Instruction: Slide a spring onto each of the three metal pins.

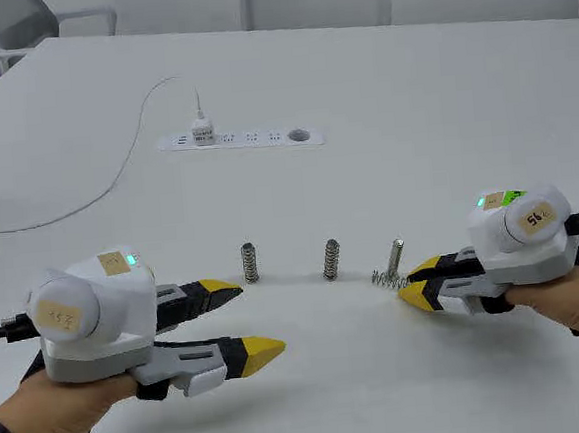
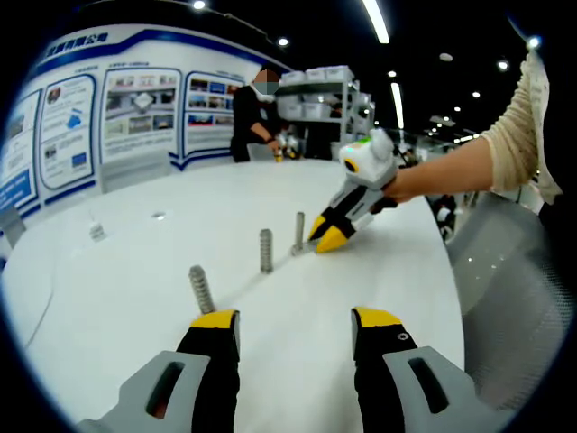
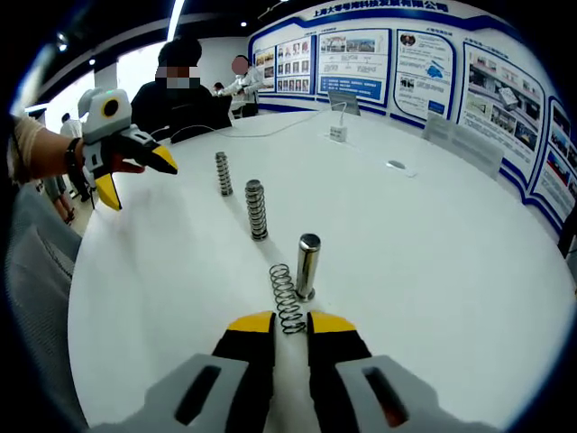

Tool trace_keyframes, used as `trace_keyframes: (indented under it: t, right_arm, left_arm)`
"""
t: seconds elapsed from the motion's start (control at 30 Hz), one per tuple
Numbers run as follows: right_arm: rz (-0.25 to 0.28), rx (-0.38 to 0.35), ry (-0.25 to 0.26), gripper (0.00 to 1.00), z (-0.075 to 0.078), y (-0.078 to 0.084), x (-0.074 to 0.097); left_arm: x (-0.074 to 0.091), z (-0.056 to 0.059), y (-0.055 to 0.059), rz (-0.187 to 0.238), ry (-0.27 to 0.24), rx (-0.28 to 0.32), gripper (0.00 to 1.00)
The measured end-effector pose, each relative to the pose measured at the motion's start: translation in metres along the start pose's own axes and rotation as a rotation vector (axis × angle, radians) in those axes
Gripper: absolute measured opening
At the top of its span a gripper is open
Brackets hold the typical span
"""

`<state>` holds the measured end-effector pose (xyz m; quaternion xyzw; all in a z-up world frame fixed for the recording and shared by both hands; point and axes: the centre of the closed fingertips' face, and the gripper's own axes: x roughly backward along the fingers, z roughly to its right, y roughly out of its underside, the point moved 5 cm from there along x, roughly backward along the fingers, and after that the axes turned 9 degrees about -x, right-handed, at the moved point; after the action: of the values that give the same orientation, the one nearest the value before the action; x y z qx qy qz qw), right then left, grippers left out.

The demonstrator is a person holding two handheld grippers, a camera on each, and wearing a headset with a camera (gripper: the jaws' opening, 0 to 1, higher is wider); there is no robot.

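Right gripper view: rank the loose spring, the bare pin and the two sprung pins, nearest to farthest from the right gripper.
1. Loose spring, lying at the right gripper, end between its jaws.
2. Bare pin, upright, just beyond.
3. Middle pin with a spring on, farther along the row.
4. End pin with a spring on, by the left gripper.

— How's the light?
— Bright and even, from ceiling strip lights (image 2: pixel 379 20). The white desk (image 1: pixel 409 77) glares softly.
— Shadows?
— Faint, soft ones, as under the left hand-held gripper (image 1: pixel 252 318). The bare pin (image 3: pixel 307 266) carries a glint.
— Sharpness?
— The head view is crisp. Both gripper views bend hard at the edges, and the wall posters (image 3: pixel 424 63) curve.
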<state>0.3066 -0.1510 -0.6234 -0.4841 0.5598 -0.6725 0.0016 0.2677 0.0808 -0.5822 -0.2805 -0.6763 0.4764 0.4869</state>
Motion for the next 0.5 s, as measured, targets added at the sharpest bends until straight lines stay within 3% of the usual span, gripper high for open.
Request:
trace_keyframes:
  t: [0.5]
  right_arm:
    - [-0.017, -0.013, -0.011, 0.11, -0.0052, 0.0011, 0.0056]
  left_arm:
    - [-0.0023, 0.0003, 0.0002, -0.001, 0.007, -0.006, 0.49]
